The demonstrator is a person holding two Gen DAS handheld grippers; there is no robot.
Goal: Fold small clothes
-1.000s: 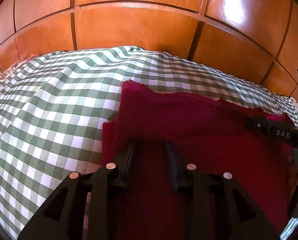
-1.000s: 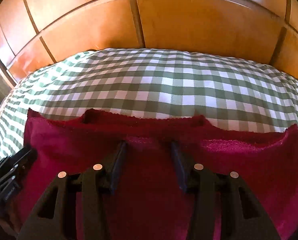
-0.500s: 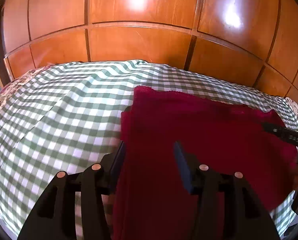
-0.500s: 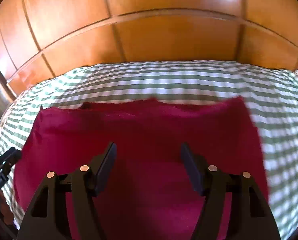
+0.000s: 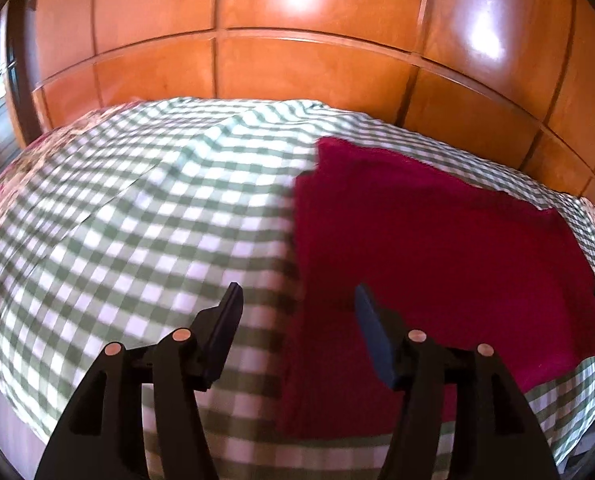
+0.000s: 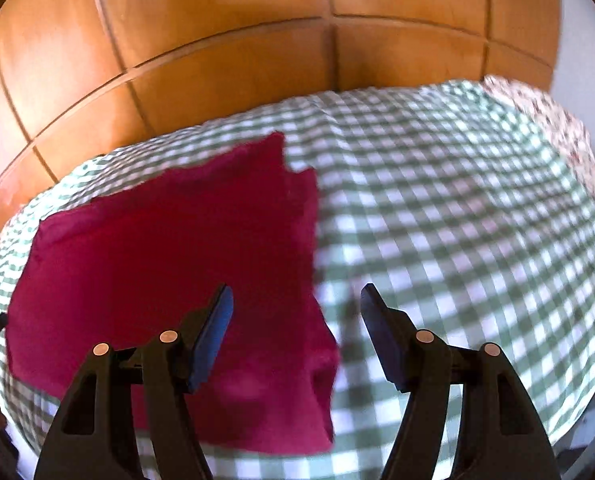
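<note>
Checked cloth (image 5: 137,240) motion-blurred; red garment (image 6: 157,260) edges smeared.

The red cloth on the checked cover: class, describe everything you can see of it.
The red cloth is a deep crimson piece with a soft, towel-like nap. It lies flat, roughly rectangular, on the green-and-white checked cover, and appears already folded: a second layer's corner peeks out at one far corner. Its far edge looks slightly ragged. Nothing grips it; both grippers are open above it.
</note>
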